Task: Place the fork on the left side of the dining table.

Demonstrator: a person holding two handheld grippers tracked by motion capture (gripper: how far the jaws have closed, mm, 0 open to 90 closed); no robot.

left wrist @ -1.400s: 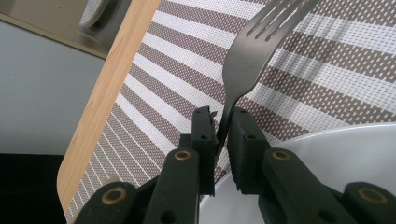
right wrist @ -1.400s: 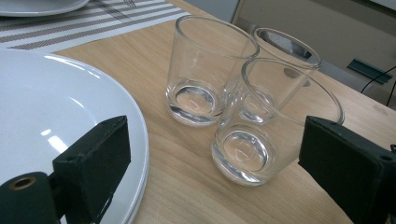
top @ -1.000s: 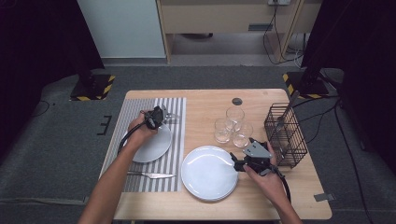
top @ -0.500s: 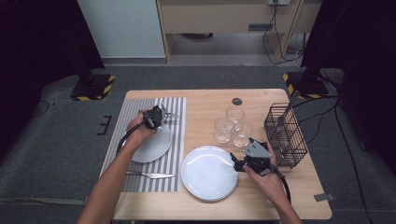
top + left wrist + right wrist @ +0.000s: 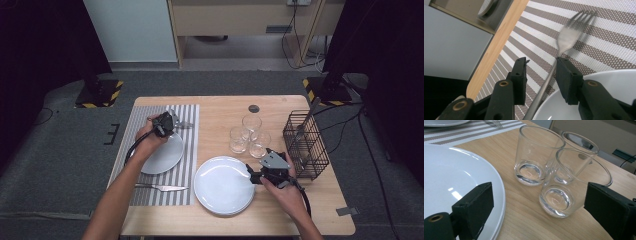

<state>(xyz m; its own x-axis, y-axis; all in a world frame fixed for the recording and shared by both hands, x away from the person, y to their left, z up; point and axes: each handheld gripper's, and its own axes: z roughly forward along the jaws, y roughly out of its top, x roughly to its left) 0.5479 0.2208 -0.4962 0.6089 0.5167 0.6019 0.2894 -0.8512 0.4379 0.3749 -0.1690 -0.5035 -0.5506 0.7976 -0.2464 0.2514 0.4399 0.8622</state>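
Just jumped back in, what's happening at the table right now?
The left gripper has just been opening around a fork over the striped placemat, beside the small plate; the handle leans on one pad, no longer clamped. The right gripper rests open by the large plate, facing three glasses.

Fork (image 5: 571,37) on placemat (image 5: 187,150); glasses (image 5: 250,135) left of basket (image 5: 305,145).

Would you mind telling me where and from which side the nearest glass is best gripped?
Grip the nearest glass around its lower wall, coming in level from the large plate's side. It stands upright and touches the glasses behind, so only its near flanks lie free.
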